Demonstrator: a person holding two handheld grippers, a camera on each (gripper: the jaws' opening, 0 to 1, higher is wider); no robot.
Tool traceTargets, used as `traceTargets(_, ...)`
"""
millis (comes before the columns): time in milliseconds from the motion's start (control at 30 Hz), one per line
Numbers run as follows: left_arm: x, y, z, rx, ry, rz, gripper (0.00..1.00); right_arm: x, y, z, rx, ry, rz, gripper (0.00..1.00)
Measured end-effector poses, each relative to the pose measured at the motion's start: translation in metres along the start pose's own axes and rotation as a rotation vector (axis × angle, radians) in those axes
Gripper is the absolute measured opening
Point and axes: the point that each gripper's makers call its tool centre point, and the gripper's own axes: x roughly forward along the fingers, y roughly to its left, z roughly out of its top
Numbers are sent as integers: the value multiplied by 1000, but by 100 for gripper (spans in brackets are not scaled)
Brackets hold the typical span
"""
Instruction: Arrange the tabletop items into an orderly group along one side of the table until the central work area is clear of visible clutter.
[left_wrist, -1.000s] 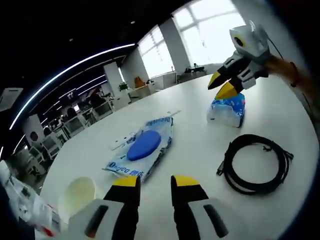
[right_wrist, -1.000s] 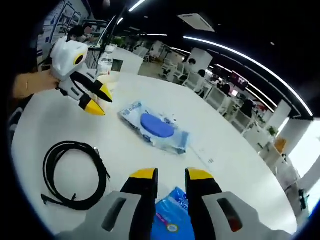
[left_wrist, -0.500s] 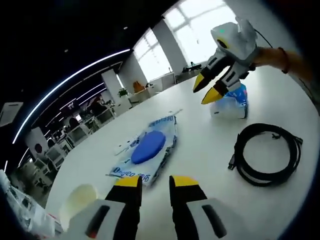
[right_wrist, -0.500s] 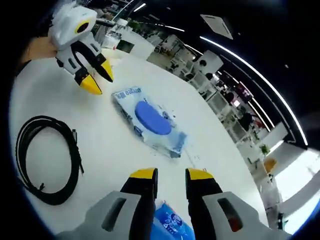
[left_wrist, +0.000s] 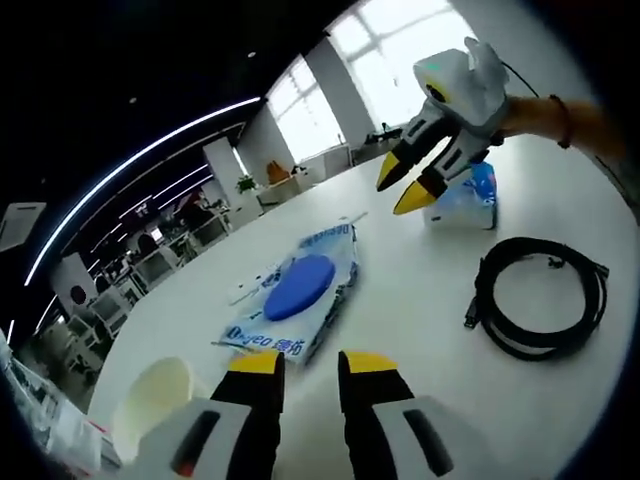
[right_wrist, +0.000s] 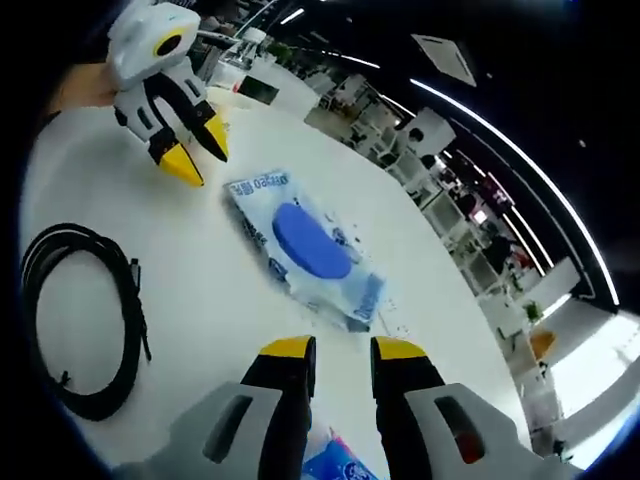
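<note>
1. Left gripper view: our left gripper (left_wrist: 307, 363), jaws slightly apart and empty, hovers near the blue-lidded wet-wipes pack (left_wrist: 295, 297) mid-table (left_wrist: 420, 300); we should approach it flat. The coiled black cable (left_wrist: 540, 295) and small blue tissue packet (left_wrist: 468, 200) lie toward the far edge.
2. Right gripper view: our right gripper (right_wrist: 340, 350), jaws narrowly parted, grips nothing.

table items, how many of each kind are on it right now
wipes pack: 1
tissue pack: 1
black cable: 1
cream bowl: 1
total: 4
</note>
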Motion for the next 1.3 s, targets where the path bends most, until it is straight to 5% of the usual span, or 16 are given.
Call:
traceTargets(367,3,-2,1,99,0,29,20,21,0,0,-254,48,-42,21)
traceTargets(533,5,-3,-1,128,5,40,19,29,2,0,-301,49,-49,20)
traceTargets(800,10,-5,5,240,-26,56,19,43,-5,7,-524,58,-126,20)
traceTargets(1300,17,-3,2,217,-24,47,19,61,-7,2,-733,105,-167,14)
